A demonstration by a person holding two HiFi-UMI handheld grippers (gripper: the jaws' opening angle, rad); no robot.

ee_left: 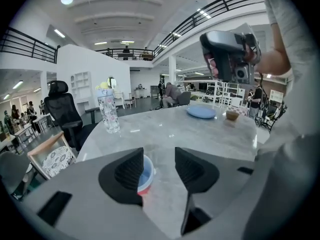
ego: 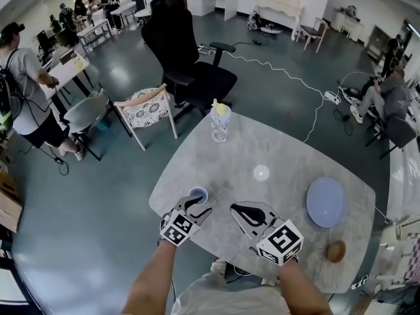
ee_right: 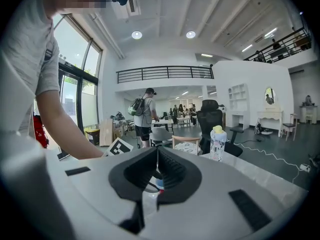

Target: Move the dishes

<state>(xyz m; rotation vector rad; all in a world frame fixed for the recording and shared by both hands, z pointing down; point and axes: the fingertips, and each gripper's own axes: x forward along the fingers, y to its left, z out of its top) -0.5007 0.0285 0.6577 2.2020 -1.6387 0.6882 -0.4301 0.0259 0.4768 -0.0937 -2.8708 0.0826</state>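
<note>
Near the left edge of the marble table (ego: 275,149), the head view shows a small blue cup (ego: 198,193) with the left gripper (ego: 199,207) just beside it. A careless approach could, I judge, push the cup off that edge.

Left gripper view: the jaws stand wide apart and empty. The cup sits off-centre, half hidden behind the left jaw, so that jaw might tip it. It looks upright, blue inside and red at the base.

Right gripper view: the right gripper (ee_right: 157,156) has its jaws together and holds nothing.
</note>
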